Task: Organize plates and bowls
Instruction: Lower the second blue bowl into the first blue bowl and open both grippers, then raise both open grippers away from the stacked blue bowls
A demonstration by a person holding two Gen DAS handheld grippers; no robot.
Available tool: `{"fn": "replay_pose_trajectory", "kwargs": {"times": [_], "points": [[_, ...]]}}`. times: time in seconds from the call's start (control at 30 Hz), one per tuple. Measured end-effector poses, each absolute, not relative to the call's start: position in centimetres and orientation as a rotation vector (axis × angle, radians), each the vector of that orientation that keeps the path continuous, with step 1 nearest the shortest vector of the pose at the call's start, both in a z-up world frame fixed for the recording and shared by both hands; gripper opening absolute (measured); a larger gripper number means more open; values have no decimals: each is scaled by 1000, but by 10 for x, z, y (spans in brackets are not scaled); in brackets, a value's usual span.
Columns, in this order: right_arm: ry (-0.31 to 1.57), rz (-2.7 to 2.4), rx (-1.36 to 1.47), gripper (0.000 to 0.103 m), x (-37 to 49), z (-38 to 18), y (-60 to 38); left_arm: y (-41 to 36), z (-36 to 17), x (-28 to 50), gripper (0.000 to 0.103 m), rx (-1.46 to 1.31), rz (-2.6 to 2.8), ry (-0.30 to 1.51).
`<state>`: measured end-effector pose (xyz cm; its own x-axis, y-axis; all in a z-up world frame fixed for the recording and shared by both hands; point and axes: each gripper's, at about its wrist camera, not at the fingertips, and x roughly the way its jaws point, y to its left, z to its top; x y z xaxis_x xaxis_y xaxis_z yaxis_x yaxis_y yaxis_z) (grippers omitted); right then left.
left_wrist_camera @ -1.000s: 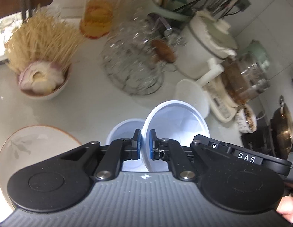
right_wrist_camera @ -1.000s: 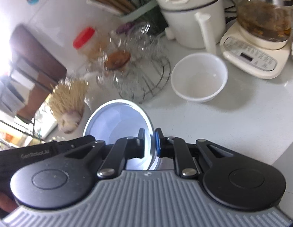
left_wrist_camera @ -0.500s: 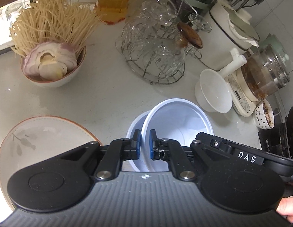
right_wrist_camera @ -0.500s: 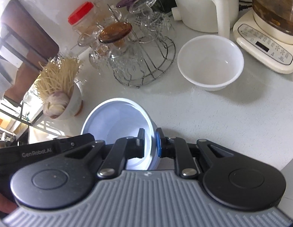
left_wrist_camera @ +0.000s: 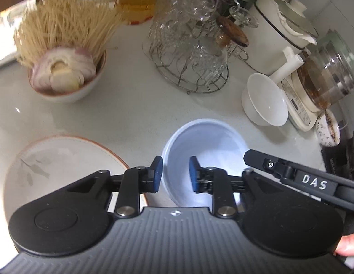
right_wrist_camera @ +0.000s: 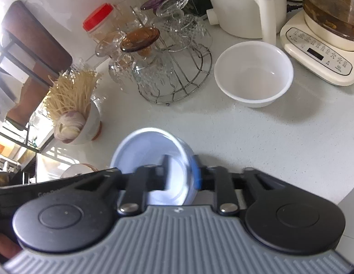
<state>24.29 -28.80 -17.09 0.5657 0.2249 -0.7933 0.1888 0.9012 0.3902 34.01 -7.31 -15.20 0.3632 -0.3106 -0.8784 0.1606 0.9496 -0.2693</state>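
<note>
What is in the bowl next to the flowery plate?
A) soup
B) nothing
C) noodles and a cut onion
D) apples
C: the bowl beyond the plate holds a bundle of dry noodles and a halved purple onion.

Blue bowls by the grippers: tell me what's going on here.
A person is nesting two pale blue bowls on the white counter. The left gripper has its fingers spread, straddling the near rim. The right gripper also straddles the rim, motion-blurred, so its grip is unclear. A white bowl and a brown-rimmed plate sit nearby.
</note>
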Motion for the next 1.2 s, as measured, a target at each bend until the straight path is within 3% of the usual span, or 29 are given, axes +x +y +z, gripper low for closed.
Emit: {"fn": "replay_pose_trajectory", "kwargs": {"times": [0.8, 1.2], "points": [[608, -105, 397, 39, 184, -75, -315, -108, -48, 301, 34, -22, -478, 857], [585, -158, 360, 39, 158, -62, -321, -124, -31, 282, 34, 2, -524, 816]]}}
